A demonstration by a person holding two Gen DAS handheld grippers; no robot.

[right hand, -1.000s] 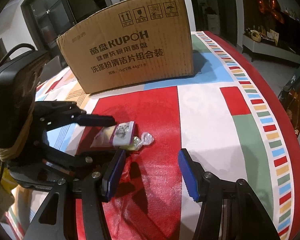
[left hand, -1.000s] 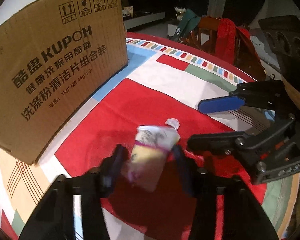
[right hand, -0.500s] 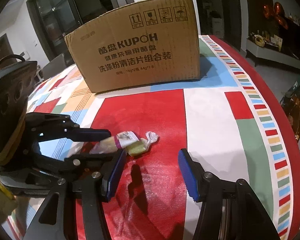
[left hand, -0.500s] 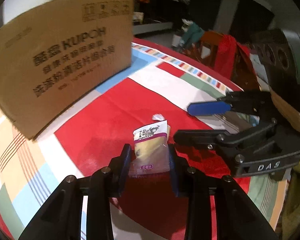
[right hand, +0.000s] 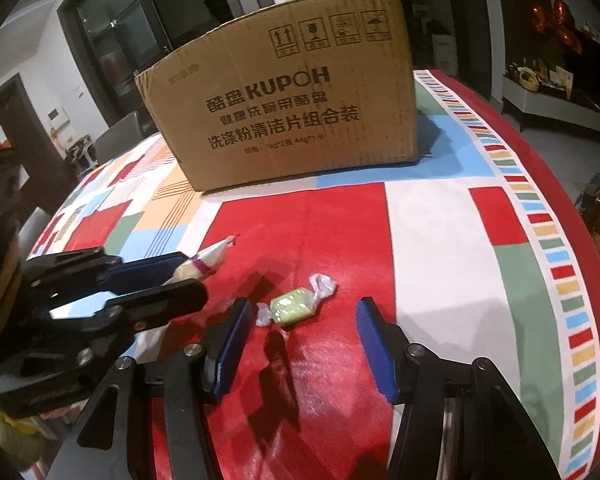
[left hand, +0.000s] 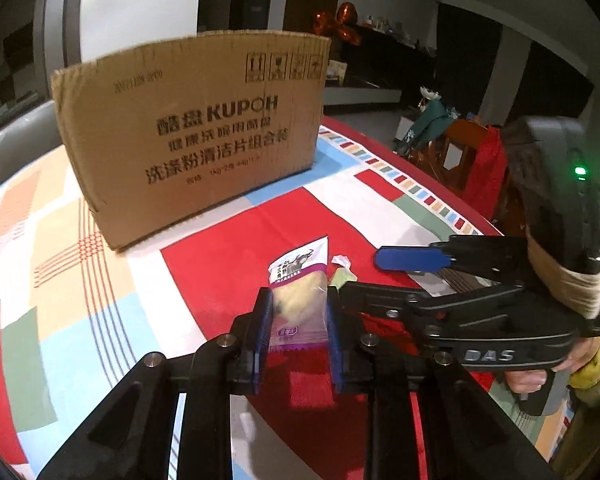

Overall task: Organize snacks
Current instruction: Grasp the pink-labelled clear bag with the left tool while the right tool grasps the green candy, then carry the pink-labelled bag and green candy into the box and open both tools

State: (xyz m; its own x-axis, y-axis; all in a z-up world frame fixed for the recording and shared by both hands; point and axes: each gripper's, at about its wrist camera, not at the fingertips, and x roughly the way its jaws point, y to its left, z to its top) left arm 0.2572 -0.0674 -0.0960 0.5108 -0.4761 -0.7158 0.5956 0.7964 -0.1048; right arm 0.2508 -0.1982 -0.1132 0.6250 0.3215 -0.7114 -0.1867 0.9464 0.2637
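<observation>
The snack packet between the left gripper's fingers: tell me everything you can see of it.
The snack packet is a small clear plastic sachet with a white printed top, a purple band and a purple label lower down, pale yellow contents showing through. It stands upright between the left gripper's blue pads, which are closing on its sides, raised off the red tablecloth. A green candy lies apart from it.

home dining room: clothed table [right hand: 440,240], chairs [left hand: 466,148]
</observation>
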